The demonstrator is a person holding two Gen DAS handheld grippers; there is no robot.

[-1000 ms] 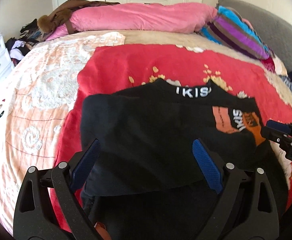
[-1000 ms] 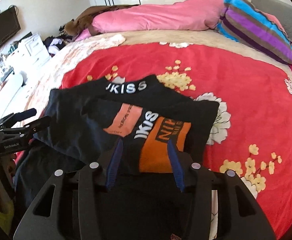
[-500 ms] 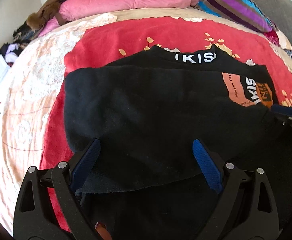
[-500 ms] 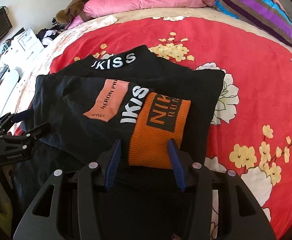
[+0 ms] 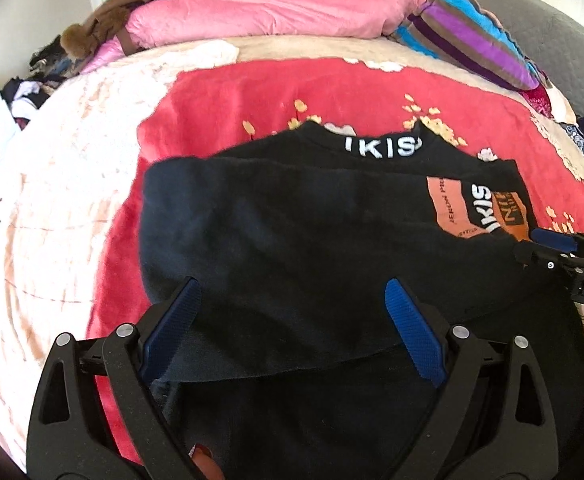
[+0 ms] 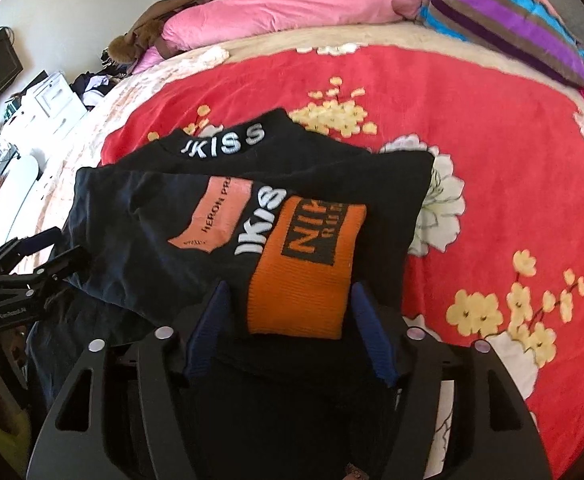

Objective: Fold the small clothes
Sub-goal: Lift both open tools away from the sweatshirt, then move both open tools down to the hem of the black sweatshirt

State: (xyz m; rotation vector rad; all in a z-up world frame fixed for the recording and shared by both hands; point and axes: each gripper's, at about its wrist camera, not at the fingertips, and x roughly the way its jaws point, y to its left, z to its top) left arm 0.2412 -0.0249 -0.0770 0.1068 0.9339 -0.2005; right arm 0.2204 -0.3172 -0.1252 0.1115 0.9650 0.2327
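Nearest in the left wrist view, the left gripper [image 5: 292,320] stands with its blue ribbed pads wide apart, jaws over the soft matte folded edge of the black garment [image 5: 292,240], gripping nothing visible. In the right wrist view the right gripper [image 6: 288,328] has its jaws narrower, one on each side of the ribbed orange cuff [image 6: 304,268]; whether they pinch the cloth cannot be told. The garment lies partly folded on the plush red floral blanket [image 6: 472,140], with a salmon patch [image 6: 216,216] and white lettering on the collar. Open blanket lies to its right and beyond. Farther off sit a pink duvet [image 5: 272,12] and a striped pillow [image 6: 512,20]. Only the right view shows the white drawers [image 6: 48,104].
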